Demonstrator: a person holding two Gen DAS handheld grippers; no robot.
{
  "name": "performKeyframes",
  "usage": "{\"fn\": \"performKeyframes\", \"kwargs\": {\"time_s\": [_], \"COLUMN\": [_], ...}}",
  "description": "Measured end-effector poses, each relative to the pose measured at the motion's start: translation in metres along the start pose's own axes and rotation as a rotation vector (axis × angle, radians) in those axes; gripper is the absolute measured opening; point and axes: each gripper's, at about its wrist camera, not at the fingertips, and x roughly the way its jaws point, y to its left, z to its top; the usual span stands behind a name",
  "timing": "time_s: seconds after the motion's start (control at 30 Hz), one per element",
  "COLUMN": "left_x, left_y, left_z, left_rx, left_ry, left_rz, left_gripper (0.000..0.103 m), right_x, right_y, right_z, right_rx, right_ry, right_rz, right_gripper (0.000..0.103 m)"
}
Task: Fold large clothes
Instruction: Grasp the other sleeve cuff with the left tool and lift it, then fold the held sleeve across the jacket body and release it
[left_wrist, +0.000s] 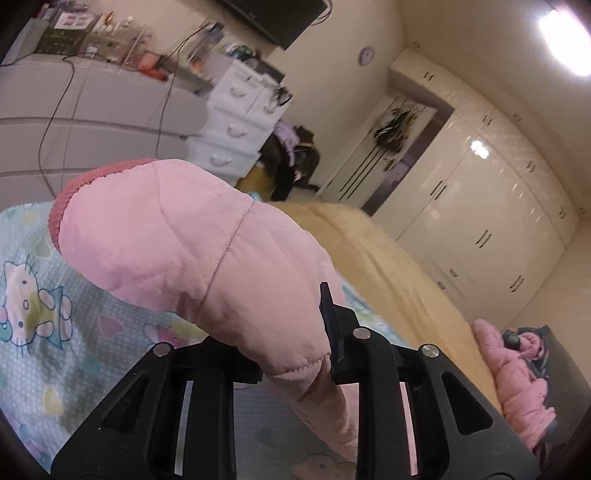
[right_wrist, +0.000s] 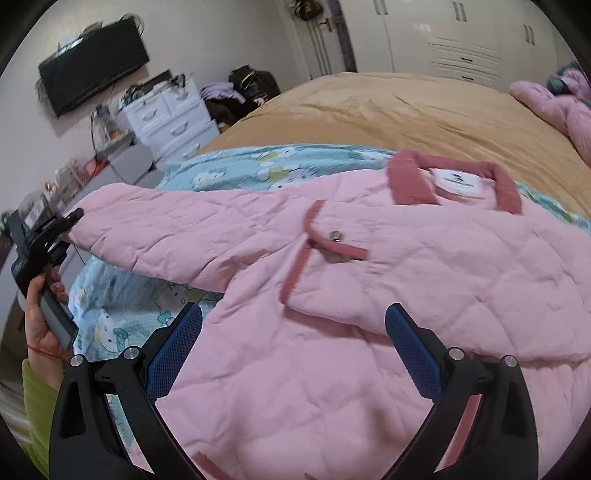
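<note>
Black jaws of the left gripper (left_wrist: 295, 354) are pinched nearly together on the end of one sleeve (left_wrist: 192, 236) of the pink quilted jacket with darker rose ribbed trim (right_wrist: 332, 280), and the sleeve bulges up off the bed in front of that camera. From the right wrist view, the left gripper sits at the far left edge, held by a hand (right_wrist: 40, 321) in a yellow-green sleeve (right_wrist: 35, 406), with the jacket sleeve running across from the body to its jaws.

One jacket lies on the cartoon-cat printed light blue sheet (right_wrist: 229, 166), front up, collar (right_wrist: 454, 181) pointing toward the far side of the bed and hem toward the right camera; its long axis runs near to far. The held sleeve stretches out leftward, roughly crosswise to that.

Blue-padded fingers (right_wrist: 177, 354) of the right gripper (right_wrist: 295, 354) stand wide apart over the jacket's lower body, gripping nothing.

Beyond the blue sheet, a tan bedspread (right_wrist: 406, 107) is bare up to a second pink bundle of clothing (right_wrist: 554, 103) at the far right corner. One white chest of drawers (right_wrist: 170, 114) and a wall-mounted black screen (right_wrist: 92, 62) stand off the bed's left edge.
</note>
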Motion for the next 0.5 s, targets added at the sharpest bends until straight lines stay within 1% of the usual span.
{"fn": "performKeyframes", "kwargs": {"time_s": [0.1, 0.3, 0.37, 0.5], "left_x": [-0.013, -0.033, -0.043, -0.054], "left_y": [-0.019, -0.081, -0.105, -0.141], "left_z": [0.003, 0.012, 0.011, 0.007], "left_rx": [0.025, 0.158, 0.199, 0.264], "left_ry": [-0.011, -0.030, -0.042, -0.058], "left_rz": [-0.013, -0.017, -0.028, -0.044], "left_gripper": [0.015, 0.014, 0.014, 0.014], "right_x": [-0.014, -0.034, -0.039, -0.055], "right_y": [-0.019, -0.054, -0.063, -0.083], "right_z": [-0.005, -0.022, -0.026, -0.031], "right_rx": [0.045, 0.122, 0.142, 0.183], "right_ry": [-0.021, -0.047, -0.054, -0.081], "right_rz": [0.010, 0.010, 0.005, 0.016], "right_gripper": [0.099, 0.099, 0.099, 0.099]}}
